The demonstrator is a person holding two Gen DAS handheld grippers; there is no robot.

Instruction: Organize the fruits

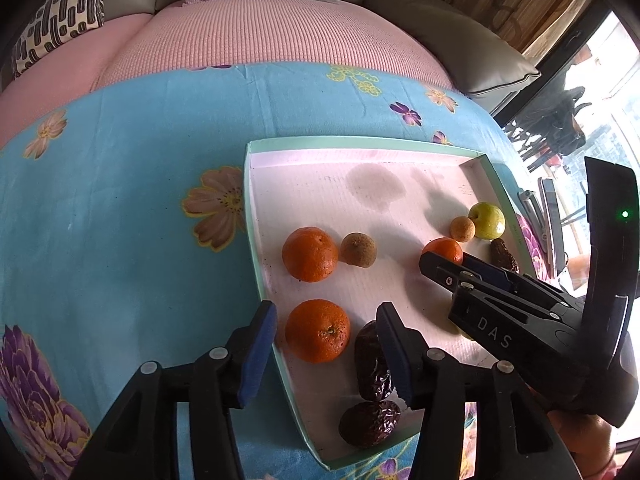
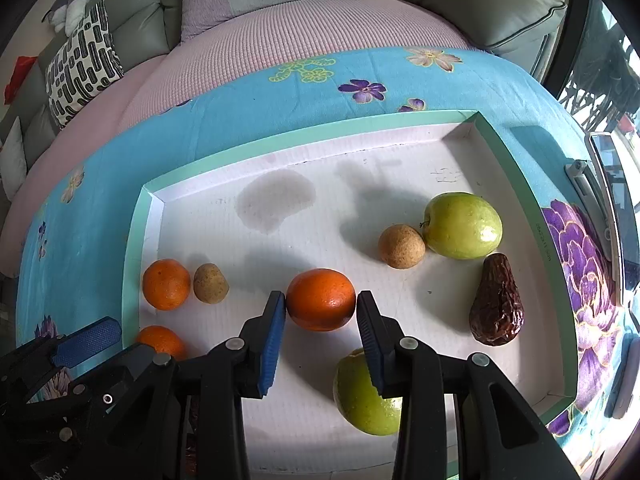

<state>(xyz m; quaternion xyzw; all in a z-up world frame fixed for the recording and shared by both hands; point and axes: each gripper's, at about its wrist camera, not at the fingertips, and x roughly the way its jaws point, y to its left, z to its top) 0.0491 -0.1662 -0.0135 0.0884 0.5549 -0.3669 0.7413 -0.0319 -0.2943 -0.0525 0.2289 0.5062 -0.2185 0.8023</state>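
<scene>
- The fruits lie in a shallow white tray (image 2: 136,240) with a mint-green rim.
- One orange (image 2: 321,299) sits near the middle of the tray, right between the blue pads of the right gripper (image 2: 321,312).
- The right gripper's jaws are spread and sit on each side of this orange. Whether the pads touch it is hard to tell.
- A green apple (image 2: 366,396) lies at the tray's near side, partly under the right gripper.
- A second green apple (image 2: 462,226) sits toward the tray's far right, touching a small tan round fruit (image 2: 401,247).
- A dark wrinkly date (image 2: 497,304) lies by the tray's right wall.
- At the tray's left wall, another orange (image 1: 310,255) touches a small brown fruit (image 1: 358,250).
- A third orange (image 1: 317,331) sits at the tray's near left corner, between the fingers of the left gripper (image 1: 326,320).
- The left gripper's jaws are wide apart and grasp nothing.
- Two more dates (image 1: 370,364) (image 1: 369,423) lie by the tray's near edge.
- The tray rests on a blue flowered cloth (image 1: 120,200).
- Beyond the tray lies a pink knitted blanket (image 1: 260,36).
</scene>
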